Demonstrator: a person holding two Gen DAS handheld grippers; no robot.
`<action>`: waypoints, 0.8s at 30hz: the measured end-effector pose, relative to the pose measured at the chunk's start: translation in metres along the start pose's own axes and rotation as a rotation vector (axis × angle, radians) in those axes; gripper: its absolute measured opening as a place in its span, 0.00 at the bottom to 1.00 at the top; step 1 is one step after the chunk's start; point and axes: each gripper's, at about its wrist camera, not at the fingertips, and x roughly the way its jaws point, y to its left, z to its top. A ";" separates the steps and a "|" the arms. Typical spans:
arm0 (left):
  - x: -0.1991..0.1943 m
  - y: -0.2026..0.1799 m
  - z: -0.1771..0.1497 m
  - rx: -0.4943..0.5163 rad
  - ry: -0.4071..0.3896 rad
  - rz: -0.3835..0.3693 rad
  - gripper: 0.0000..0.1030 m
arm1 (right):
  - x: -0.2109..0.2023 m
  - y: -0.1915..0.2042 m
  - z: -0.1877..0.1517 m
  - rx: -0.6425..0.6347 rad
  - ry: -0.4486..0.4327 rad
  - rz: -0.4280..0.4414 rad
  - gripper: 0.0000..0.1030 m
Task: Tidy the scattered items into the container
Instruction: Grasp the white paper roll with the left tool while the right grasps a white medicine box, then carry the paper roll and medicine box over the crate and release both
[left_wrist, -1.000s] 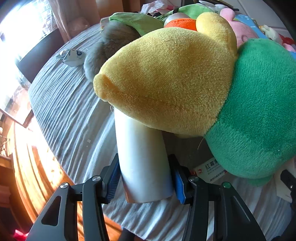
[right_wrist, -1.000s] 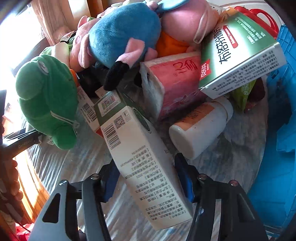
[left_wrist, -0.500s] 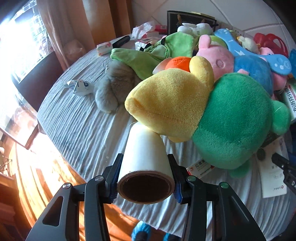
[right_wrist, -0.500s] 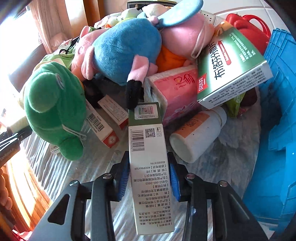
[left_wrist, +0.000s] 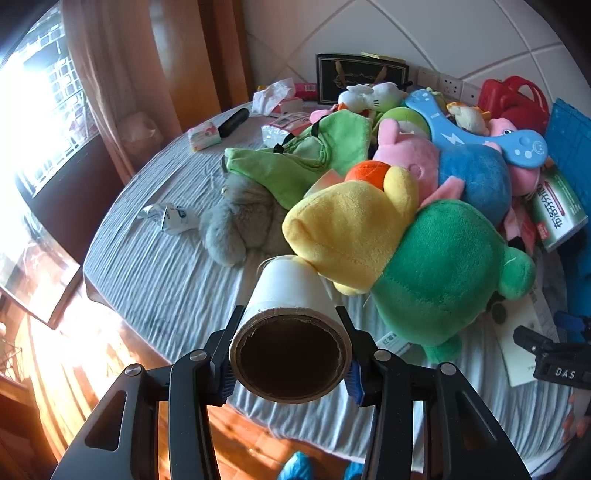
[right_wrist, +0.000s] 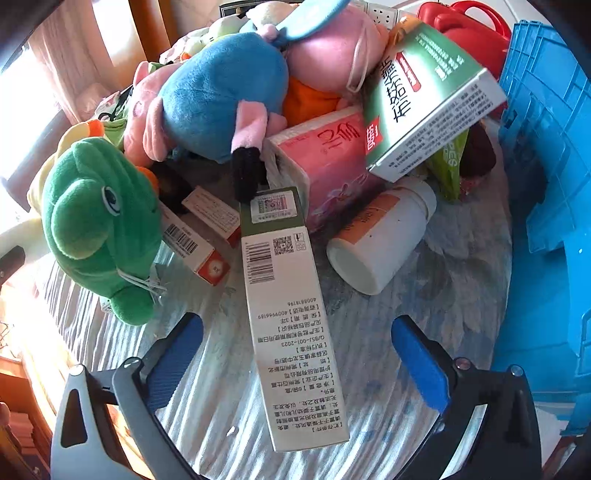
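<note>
Meanwhile, the left gripper (left_wrist: 290, 356) clamps one white roll (left_wrist: 291, 314) above the striped cloth (left_wrist: 155, 266); the right gripper (right_wrist: 297, 347) is opening around one long carton (right_wrist: 288, 317), beside one blue crate (right_wrist: 546, 155).

The left hand-held gripper (left_wrist: 290, 356) points steeply downward, its two black fingers with blue pads (left_wrist: 355, 382) pressed against either side of a white roll (left_wrist: 291, 314). The right hand-held gripper (right_wrist: 297, 349) also tilts down, jaws opening wide, blue pads clear of the long box (right_wrist: 291, 325) lying between them.
</note>
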 end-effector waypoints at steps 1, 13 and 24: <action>0.002 -0.001 0.001 0.005 -0.001 0.003 0.43 | 0.004 0.000 -0.002 0.003 0.010 0.006 1.00; 0.010 0.001 -0.002 0.049 0.010 -0.026 0.44 | 0.026 0.012 -0.011 0.057 0.026 -0.016 0.35; -0.047 0.028 0.020 0.069 -0.138 -0.093 0.43 | -0.061 0.021 -0.007 0.092 -0.140 -0.070 0.34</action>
